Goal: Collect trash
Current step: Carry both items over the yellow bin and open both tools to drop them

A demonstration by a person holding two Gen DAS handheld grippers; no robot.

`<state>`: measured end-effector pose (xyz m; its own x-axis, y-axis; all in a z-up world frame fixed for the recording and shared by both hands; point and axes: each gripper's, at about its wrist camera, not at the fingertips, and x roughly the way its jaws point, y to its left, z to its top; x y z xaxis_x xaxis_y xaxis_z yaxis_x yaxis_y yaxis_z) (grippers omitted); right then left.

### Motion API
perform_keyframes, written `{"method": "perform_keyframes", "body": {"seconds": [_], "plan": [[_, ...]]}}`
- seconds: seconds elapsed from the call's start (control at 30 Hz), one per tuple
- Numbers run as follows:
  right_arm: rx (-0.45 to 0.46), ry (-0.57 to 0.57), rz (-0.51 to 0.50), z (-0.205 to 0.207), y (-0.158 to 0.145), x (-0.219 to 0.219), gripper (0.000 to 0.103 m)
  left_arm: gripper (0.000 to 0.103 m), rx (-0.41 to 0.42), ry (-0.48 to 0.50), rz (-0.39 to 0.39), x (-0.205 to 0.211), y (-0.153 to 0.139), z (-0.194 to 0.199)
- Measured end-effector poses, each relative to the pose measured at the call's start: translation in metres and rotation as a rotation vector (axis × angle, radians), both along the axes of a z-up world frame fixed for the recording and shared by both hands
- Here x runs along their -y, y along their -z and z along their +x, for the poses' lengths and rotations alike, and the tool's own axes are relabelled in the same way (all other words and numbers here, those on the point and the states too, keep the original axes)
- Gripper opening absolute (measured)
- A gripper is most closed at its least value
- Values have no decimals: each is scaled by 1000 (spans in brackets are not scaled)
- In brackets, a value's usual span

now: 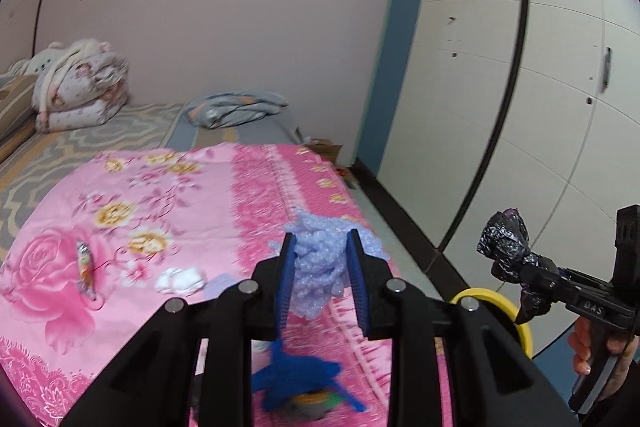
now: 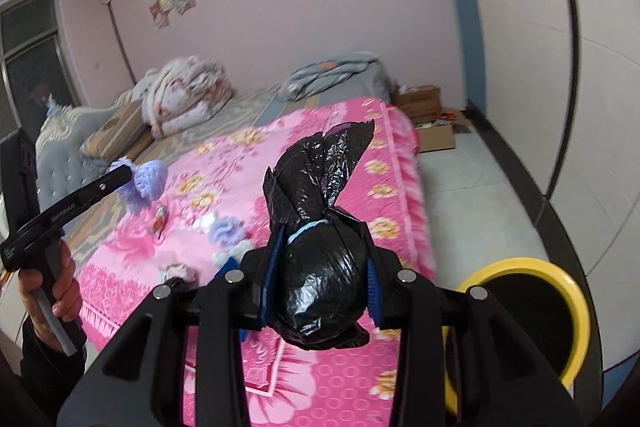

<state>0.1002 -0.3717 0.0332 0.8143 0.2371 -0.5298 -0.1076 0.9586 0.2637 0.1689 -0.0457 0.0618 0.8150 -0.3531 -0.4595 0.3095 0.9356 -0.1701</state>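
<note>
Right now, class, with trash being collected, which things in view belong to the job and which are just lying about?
Part of the job:
left gripper holding lilac foam wad
right gripper holding black bag
yellow bin
snack wrapper
white tissue

Lying about:
folded quilt
pillow
cardboard boxes

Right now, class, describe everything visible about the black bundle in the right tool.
The black bundle is a crumpled, glossy plastic bag, apparently knotted, with a pale blue band at its neck and a loose tail flaring upward. The right tool clamps its rounded body between blue pads, holding it above the pink bedspread, near the yellow-rimmed bin.
</note>
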Motion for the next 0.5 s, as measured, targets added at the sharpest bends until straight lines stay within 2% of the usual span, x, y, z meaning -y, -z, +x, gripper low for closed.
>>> {"method": "perform_keyframes", "body": {"seconds": [0.23, 0.5], "plan": [[38, 131, 10, -21, -22, 62, 34, 24, 52, 85, 8, 54, -28, -8], [73, 287, 15, -41, -36, 129, 34, 24, 82, 166, 5, 116, -45, 2]]}}
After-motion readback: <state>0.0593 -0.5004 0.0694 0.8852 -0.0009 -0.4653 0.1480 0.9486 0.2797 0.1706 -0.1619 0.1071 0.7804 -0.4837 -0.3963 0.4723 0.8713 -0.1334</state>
